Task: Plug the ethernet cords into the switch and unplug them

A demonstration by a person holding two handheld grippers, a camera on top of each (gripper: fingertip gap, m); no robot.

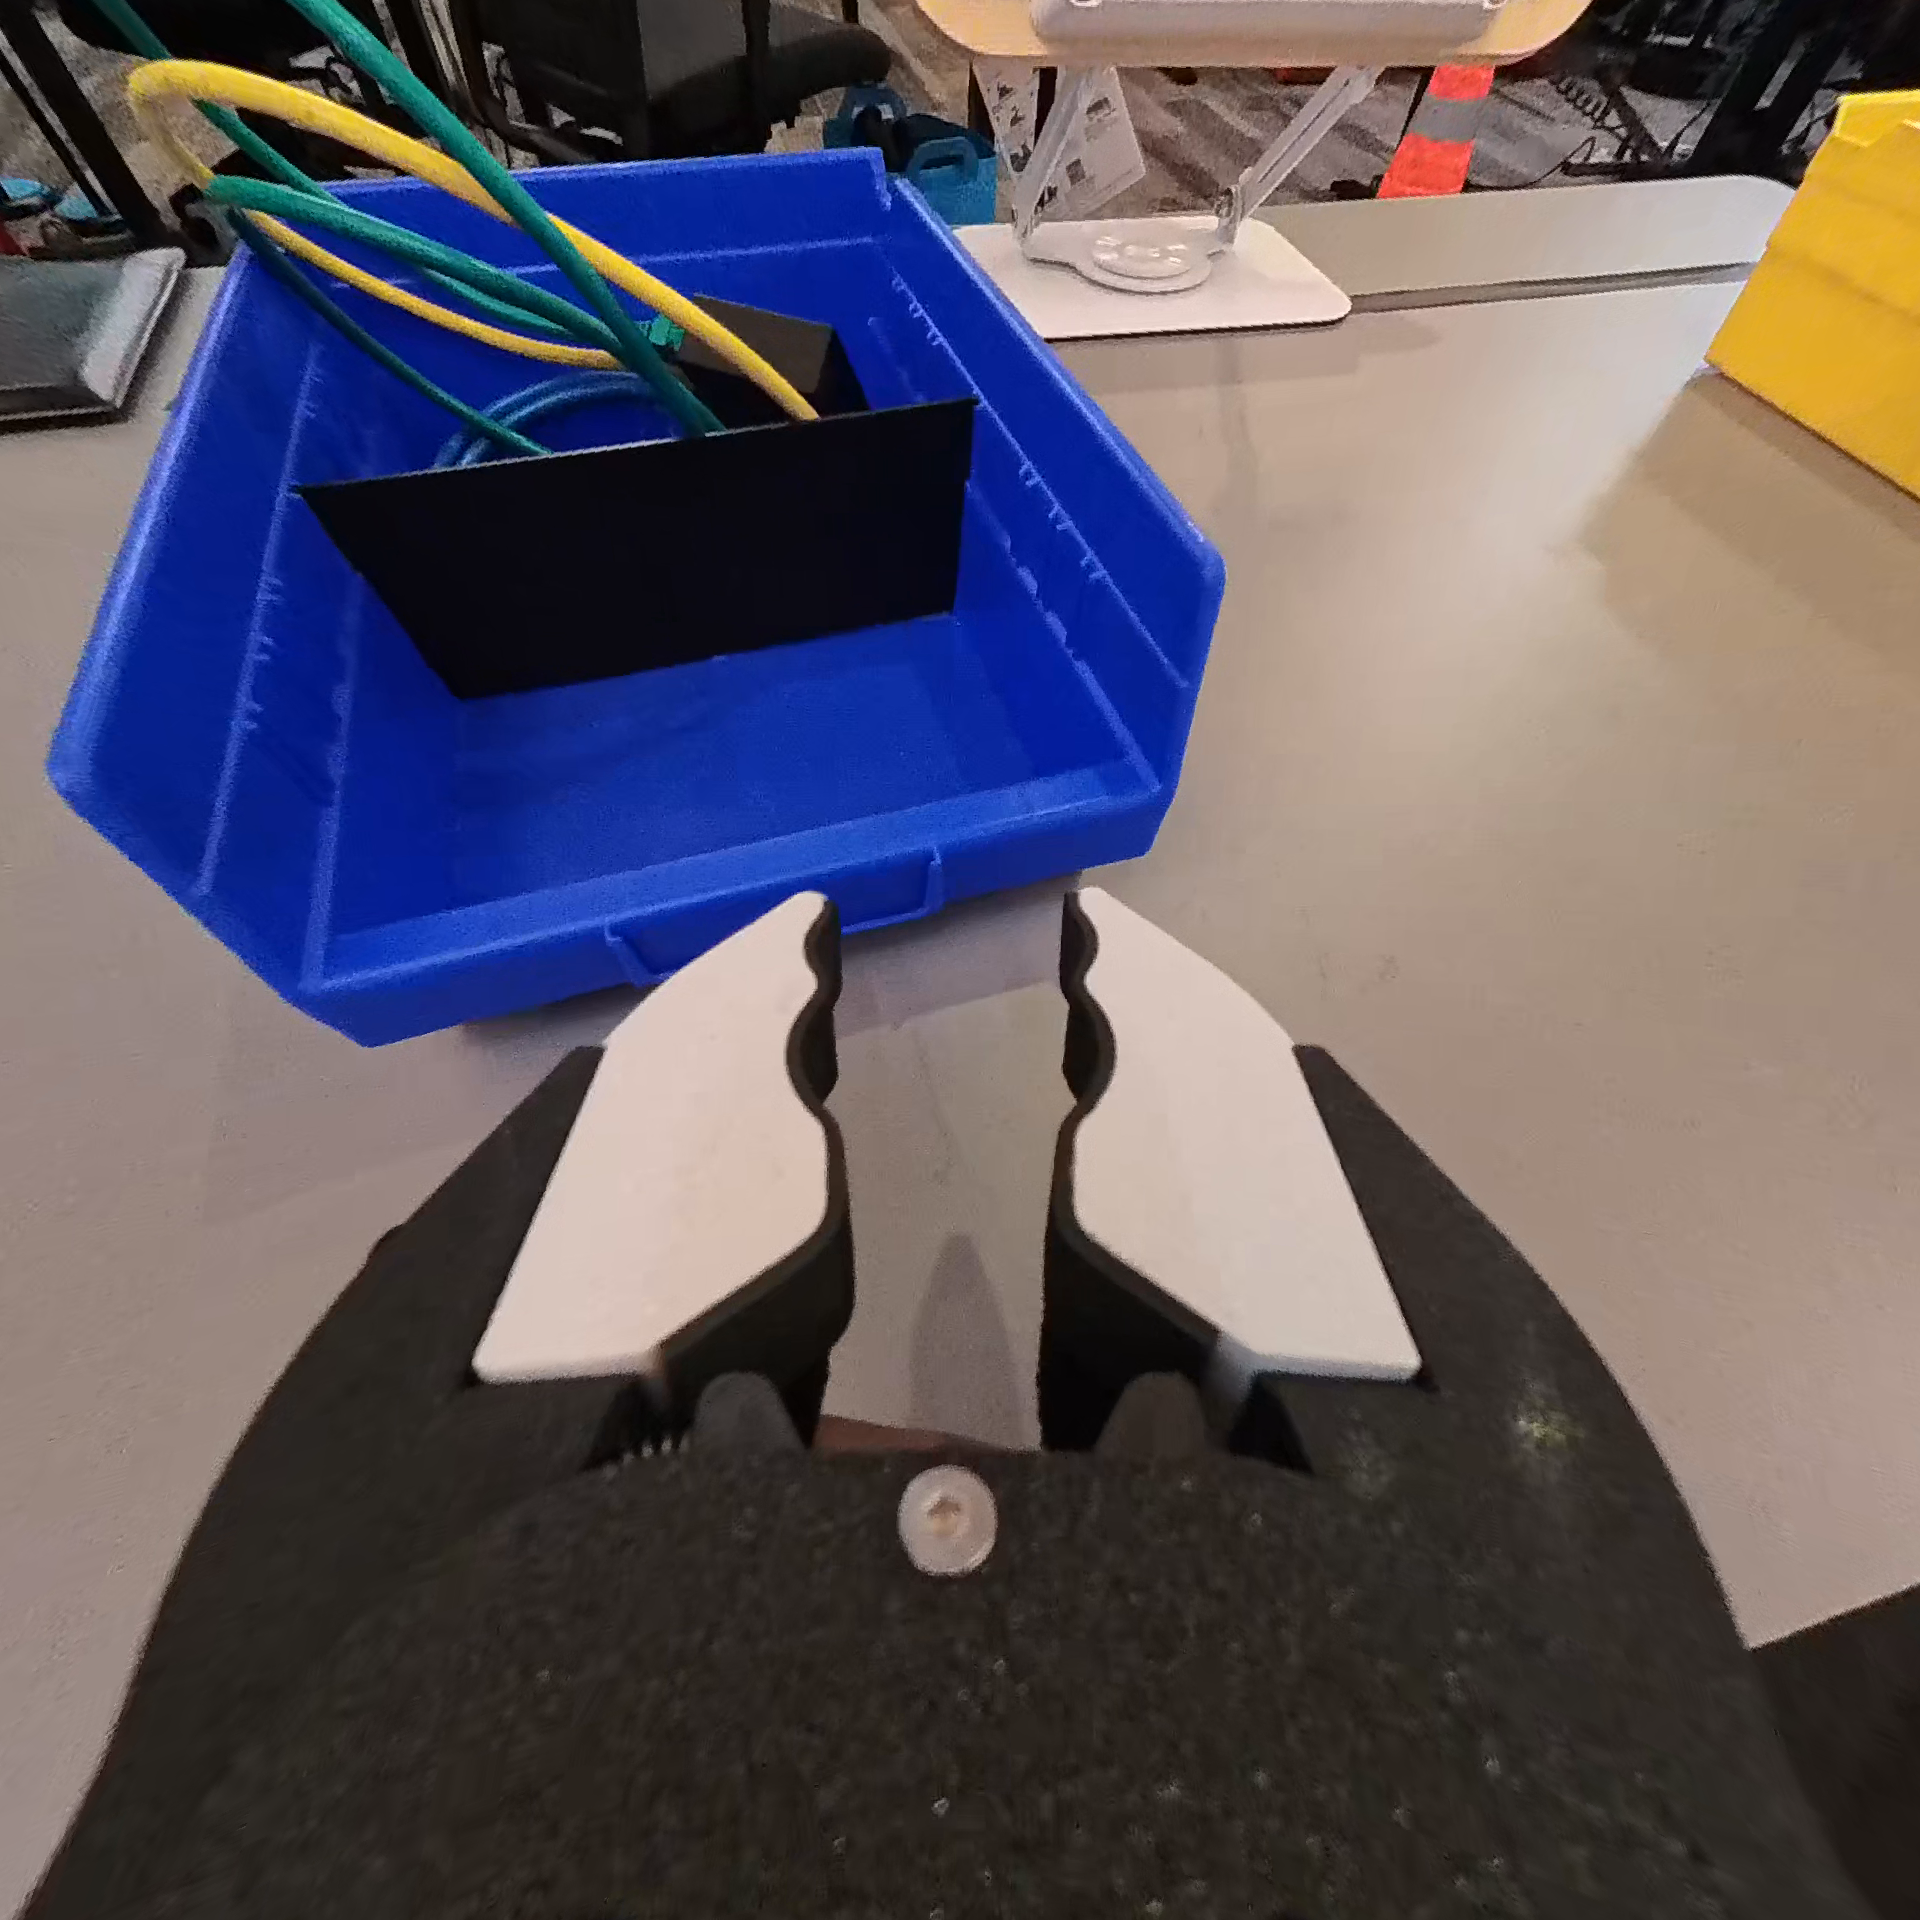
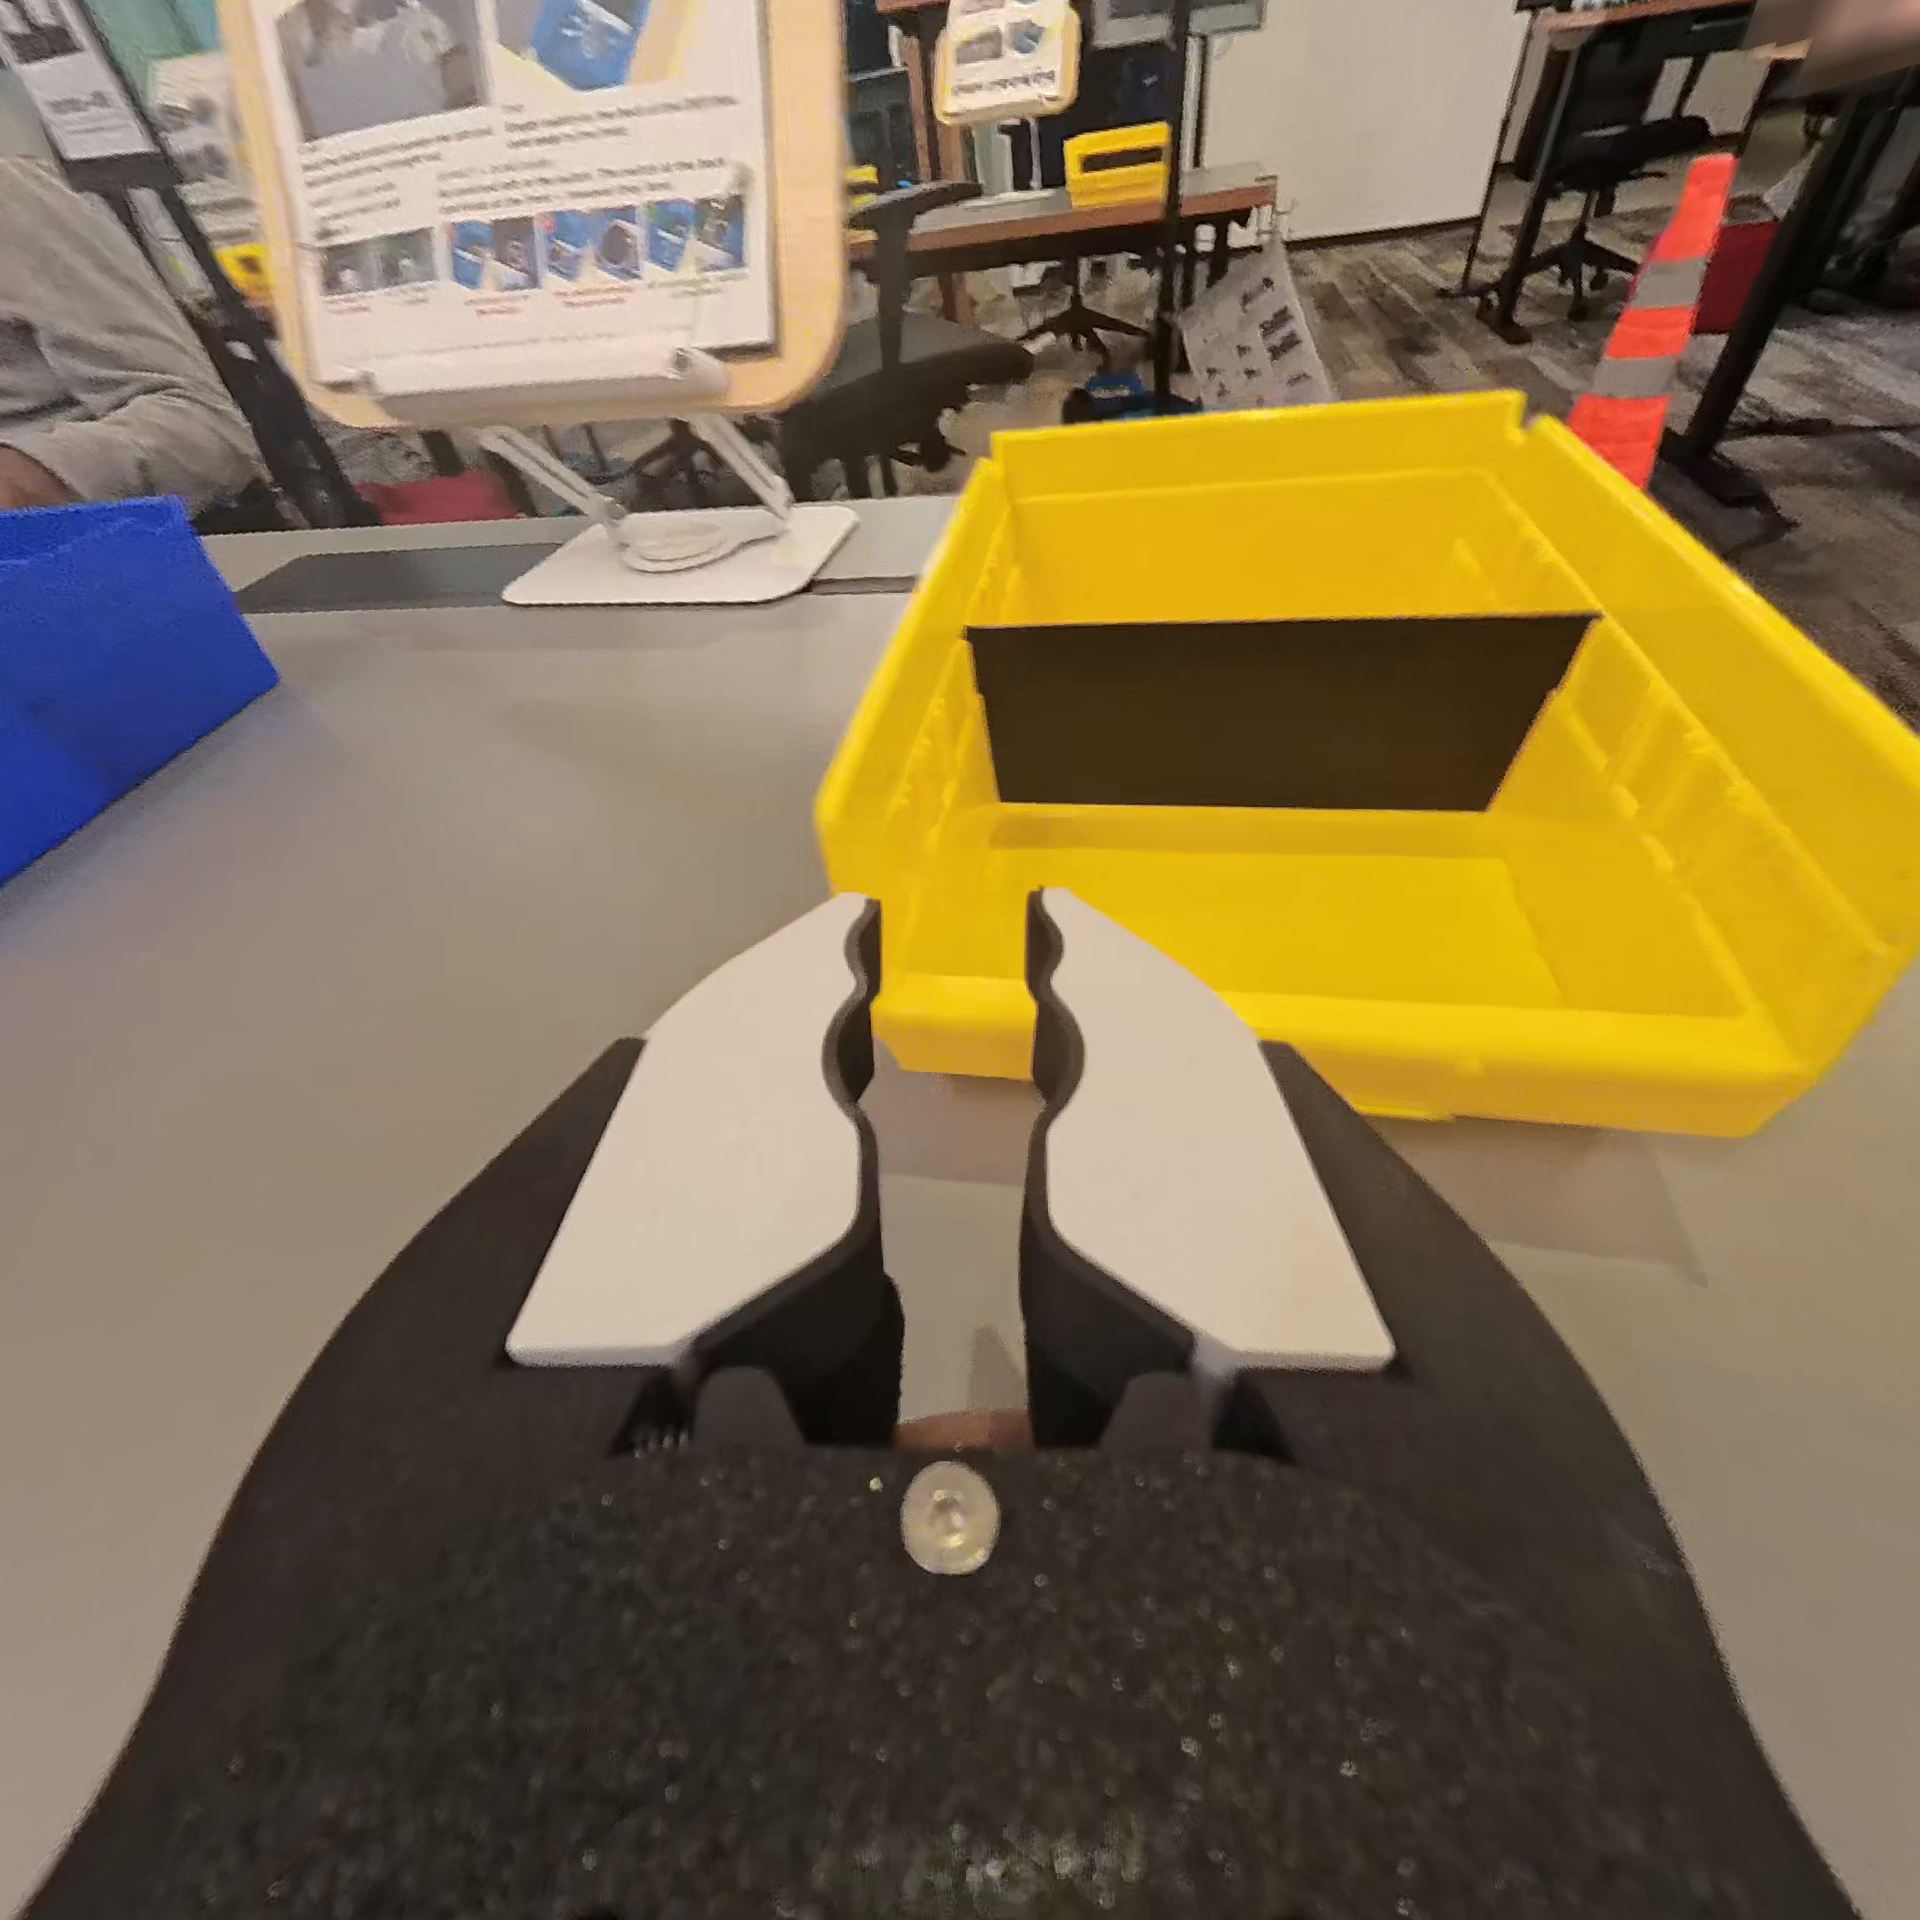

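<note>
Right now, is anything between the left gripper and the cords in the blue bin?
Yes. The left gripper sits open at the blue bin's near wall. A black divider stands upright across the bin, and the green and yellow cords and the black switch lie behind it.

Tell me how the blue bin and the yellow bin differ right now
The blue bin holds yellow and green cords, a coiled blue cord and a black box behind its divider; no contents are visible in the yellow bin. The blue bin sits before the left gripper, the yellow bin before the right gripper. Both rest on the grey table with a black divider across them.
</note>
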